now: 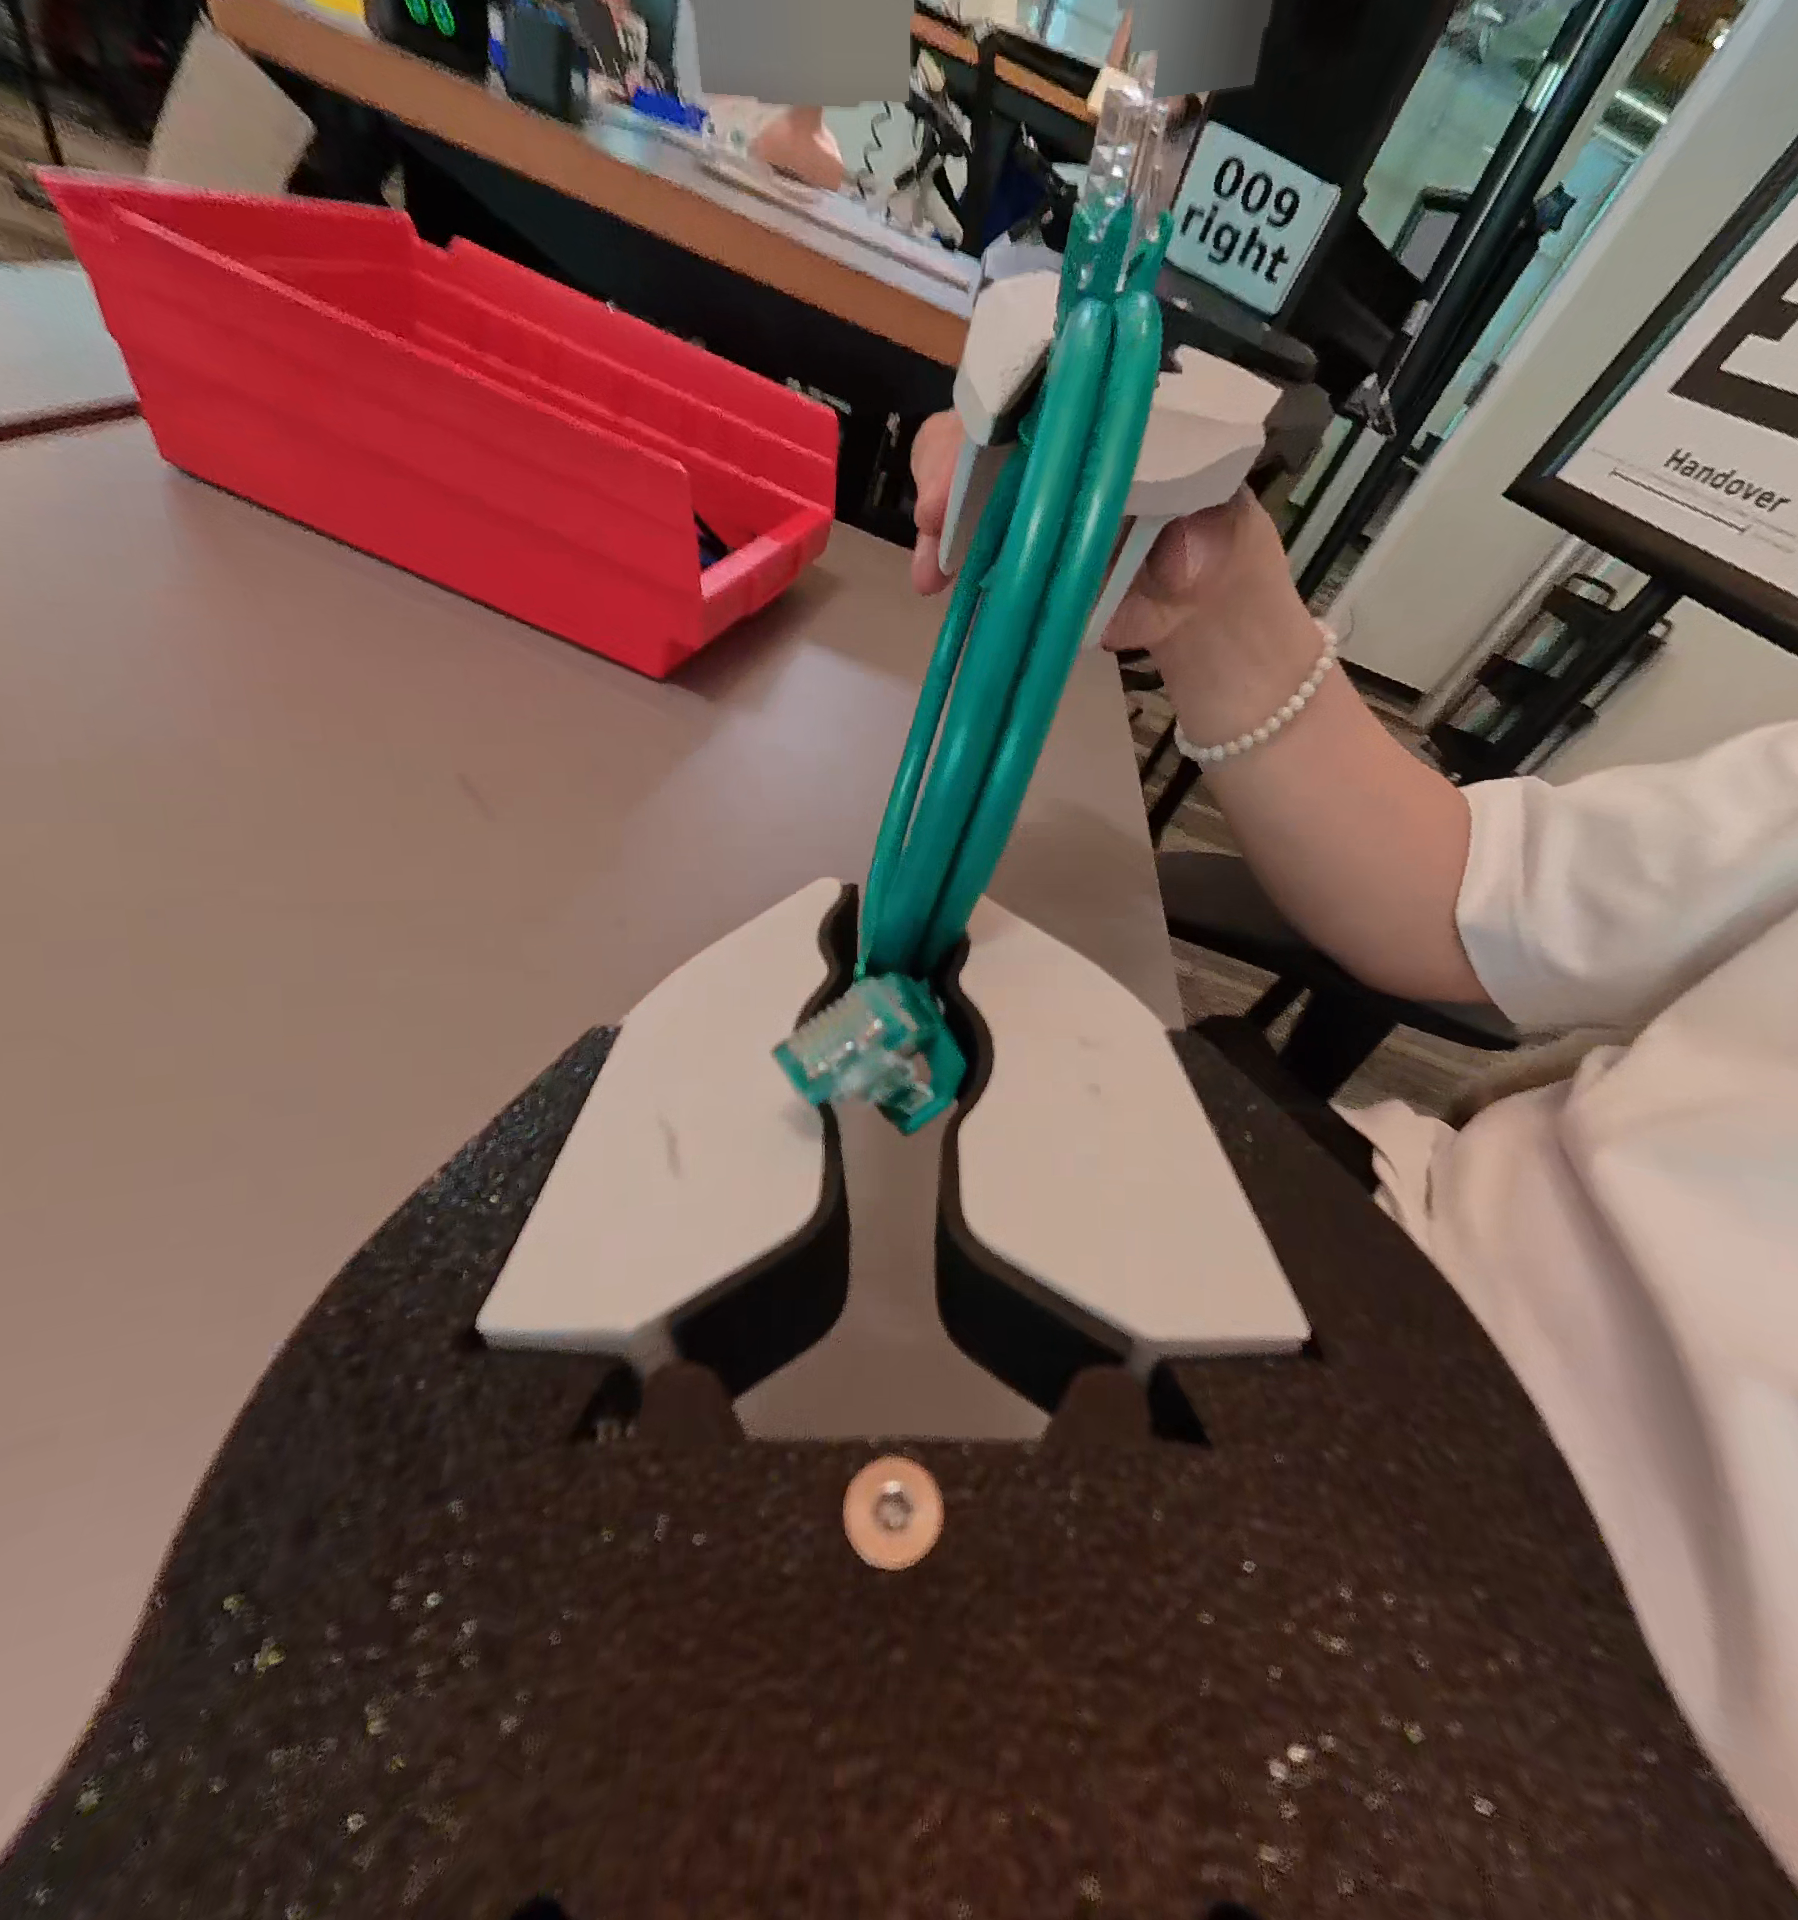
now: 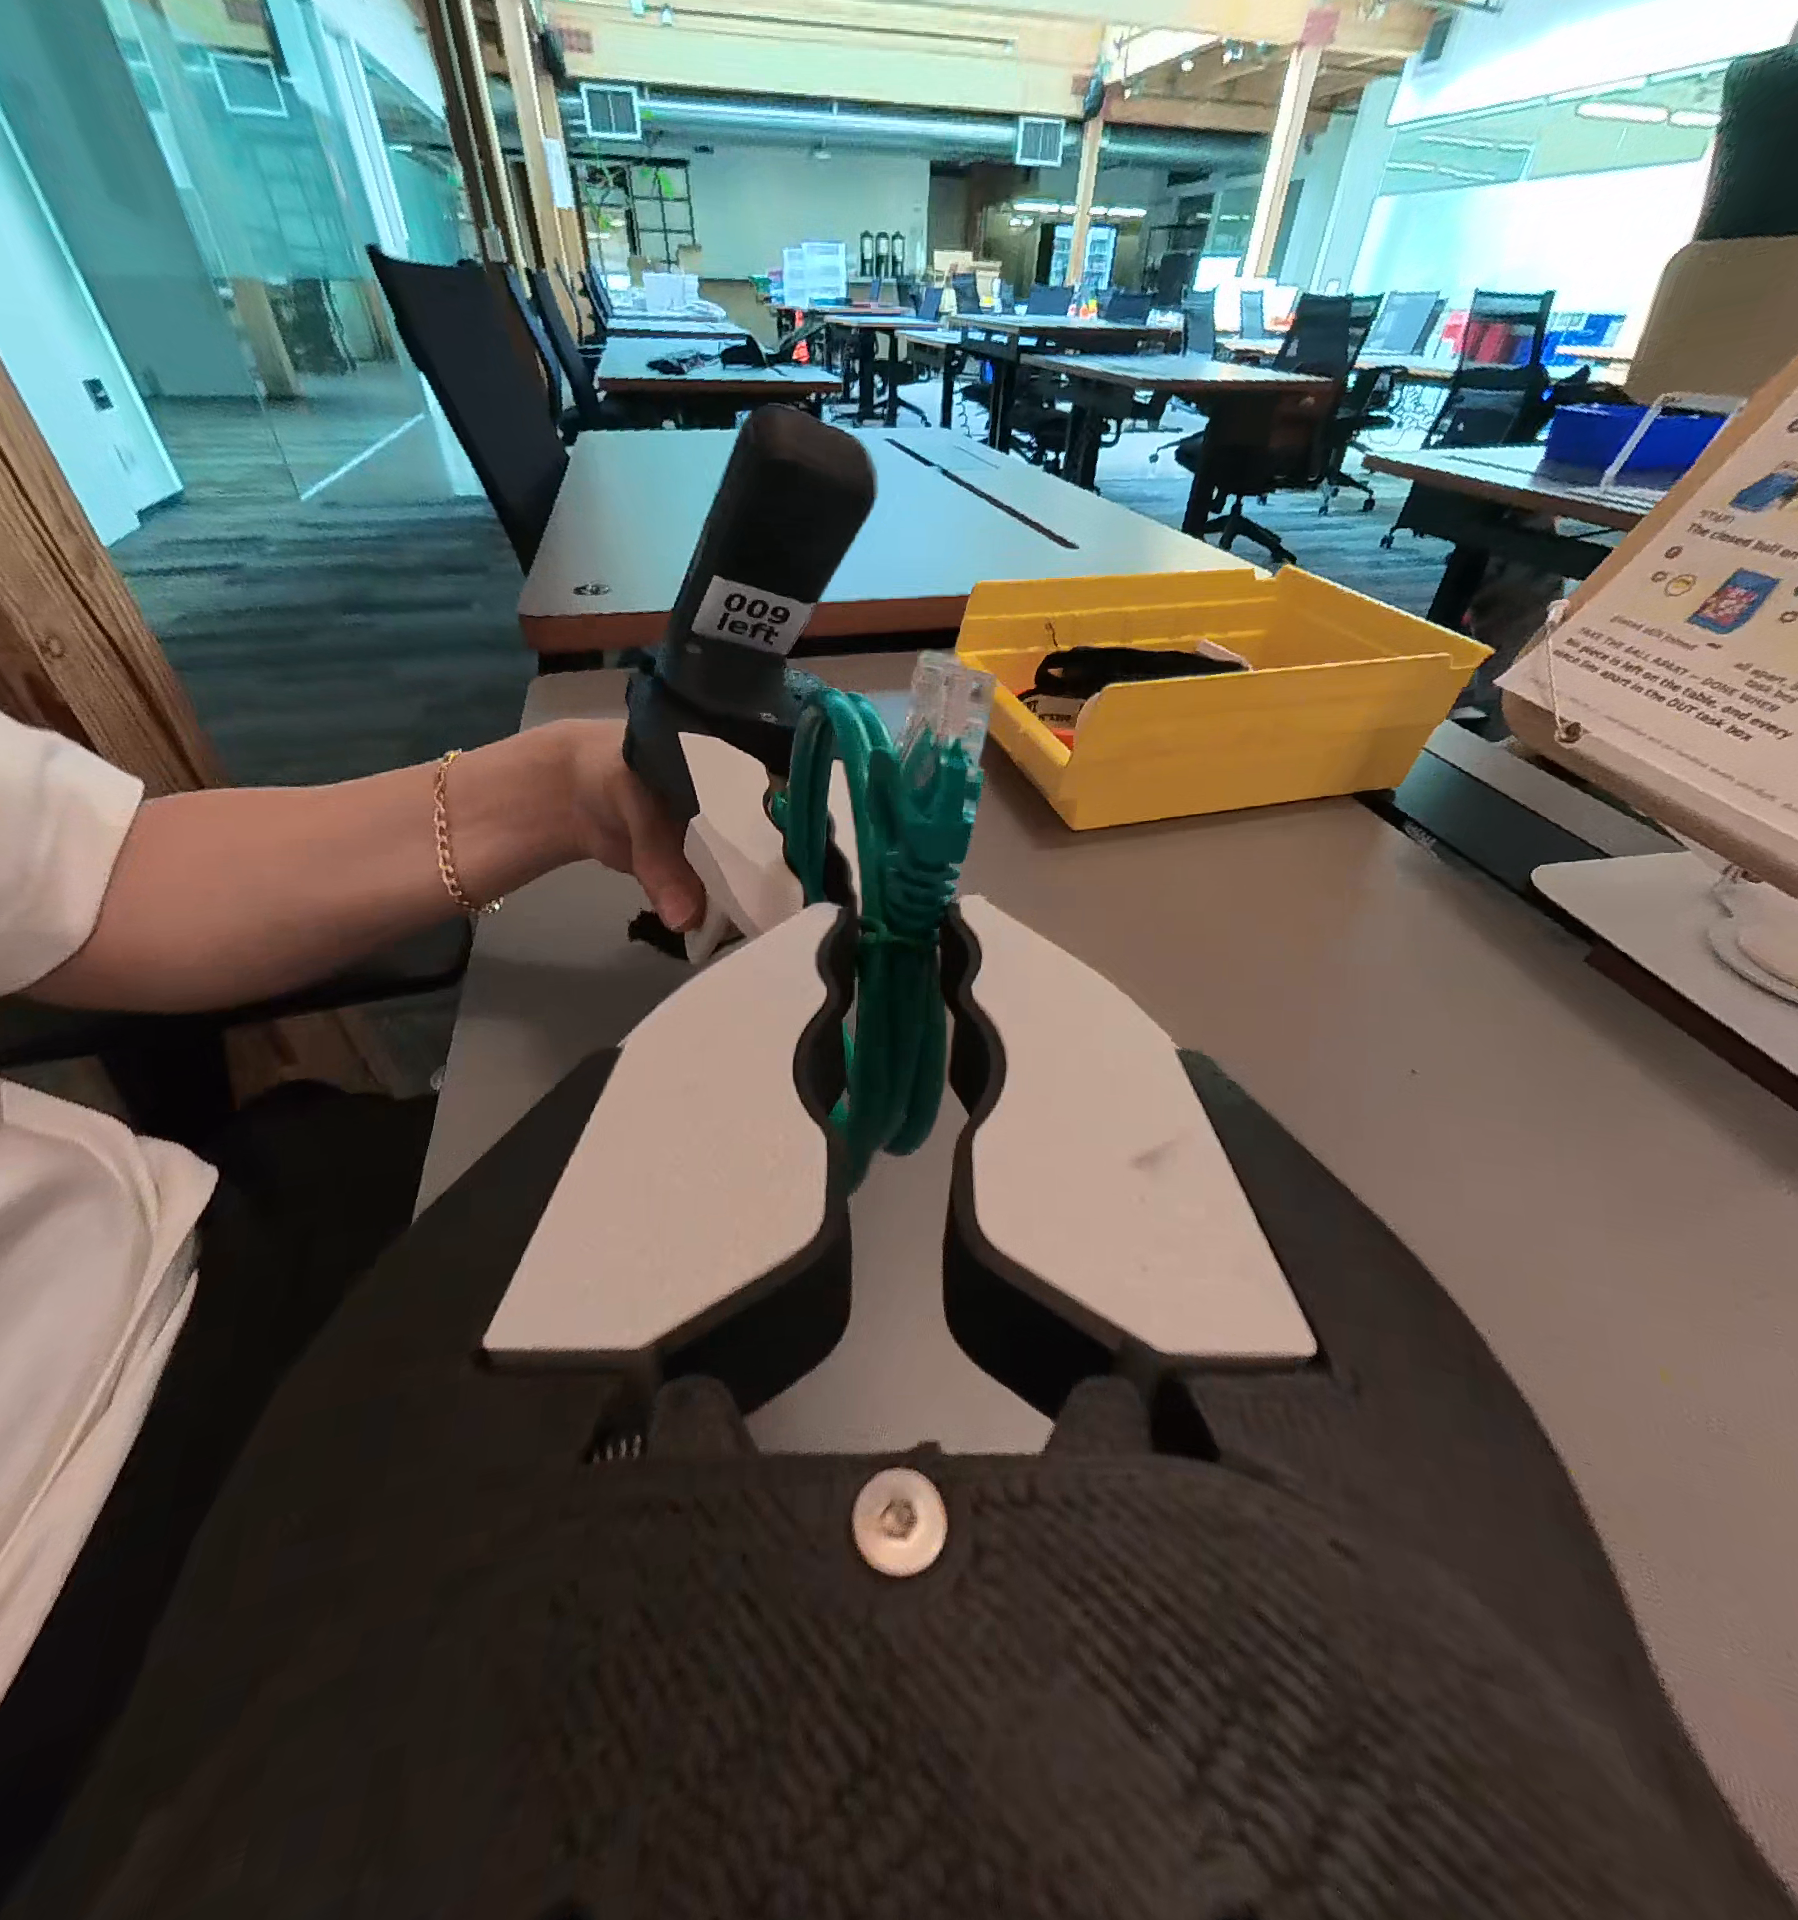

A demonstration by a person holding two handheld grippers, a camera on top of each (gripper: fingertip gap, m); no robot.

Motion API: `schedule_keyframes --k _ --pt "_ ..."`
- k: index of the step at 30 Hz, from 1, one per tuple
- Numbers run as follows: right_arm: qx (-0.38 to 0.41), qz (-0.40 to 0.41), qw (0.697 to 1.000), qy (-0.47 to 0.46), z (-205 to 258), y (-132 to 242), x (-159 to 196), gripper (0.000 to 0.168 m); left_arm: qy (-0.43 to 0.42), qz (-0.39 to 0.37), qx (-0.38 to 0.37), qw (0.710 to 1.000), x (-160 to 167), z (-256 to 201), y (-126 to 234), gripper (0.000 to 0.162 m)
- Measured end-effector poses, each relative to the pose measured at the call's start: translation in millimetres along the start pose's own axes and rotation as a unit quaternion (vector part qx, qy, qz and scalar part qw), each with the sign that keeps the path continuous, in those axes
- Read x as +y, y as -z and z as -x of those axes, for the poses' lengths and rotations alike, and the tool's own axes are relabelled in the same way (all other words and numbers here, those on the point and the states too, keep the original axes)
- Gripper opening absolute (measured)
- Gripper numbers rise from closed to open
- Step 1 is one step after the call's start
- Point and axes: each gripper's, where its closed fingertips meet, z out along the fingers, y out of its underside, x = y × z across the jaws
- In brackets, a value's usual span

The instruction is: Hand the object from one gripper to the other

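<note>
A coiled green network cable with clear plugs is stretched between both grippers above the table. My left gripper is shut on one end of the bundle, with a plug lying between its fingers. My right gripper is shut on the other end of the cable, whose plugs stick up past its fingertips. The right gripper also shows in the left wrist view, held by a hand. The left gripper also shows in the right wrist view, held by the other hand.
A red bin stands on the grey table at the left. A yellow bin with dark items stands ahead in the right wrist view. An instruction board stands at the right. A framed sign stands beyond the table. There is about 9 cm between the tips of the two grippers.
</note>
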Motion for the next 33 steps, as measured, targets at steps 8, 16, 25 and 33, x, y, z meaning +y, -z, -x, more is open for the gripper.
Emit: schedule_keyframes --k 8,16,25,33 --pt "0.058 -0.1 0.993 -0.037 -22.3 13.2 -28.4 0.013 -0.104 -0.058 -0.097 0.988 -27.9 6.6 6.7 0.062" --pt "0.184 -0.115 0.976 0.016 -49.5 25.0 -33.9 0.013 -0.22 -0.124 -0.319 0.914 -82.5 17.5 50.0 0.057" --pt "0.228 0.033 0.937 0.263 -24.1 -17.7 -12.4 0.013 -0.381 0.04 -0.375 0.844 -62.8 11.4 24.2 0.047" --pt "0.171 0.043 0.942 0.285 -2.7 -35.5 -3.0 0.013 -0.408 0.078 -0.391 0.821 -55.2 18.1 23.7 0.022"
